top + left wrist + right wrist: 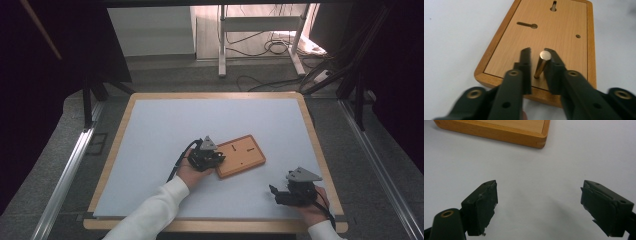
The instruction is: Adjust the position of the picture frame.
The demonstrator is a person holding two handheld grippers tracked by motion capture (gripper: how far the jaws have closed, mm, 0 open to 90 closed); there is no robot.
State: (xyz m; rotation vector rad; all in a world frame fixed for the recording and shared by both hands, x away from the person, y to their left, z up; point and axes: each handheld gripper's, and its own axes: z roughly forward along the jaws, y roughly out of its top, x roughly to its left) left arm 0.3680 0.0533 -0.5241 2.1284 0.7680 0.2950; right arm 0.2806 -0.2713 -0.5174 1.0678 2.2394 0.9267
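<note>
Left tongs [537, 53] straddle a brass pin [541, 65] standing in the wooden board [564, 32] mid-worktop [150, 130]; right pad touches, left shows a gap, grip uncertain. Risk: pin tilts or slips. Pin's base socket is hard to see. Right tongs [539, 205] released, idle near the front right corner.

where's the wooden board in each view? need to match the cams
High view: wooden board lies right of centre on the white table top, at the left gripper.
Left gripper view: it runs from upper centre to the bottom, a brass pin standing on it between the jaws.
Right gripper view: its near edge and one corner run along the top.
Shared landmark: the board's darker raised rim.
</note>
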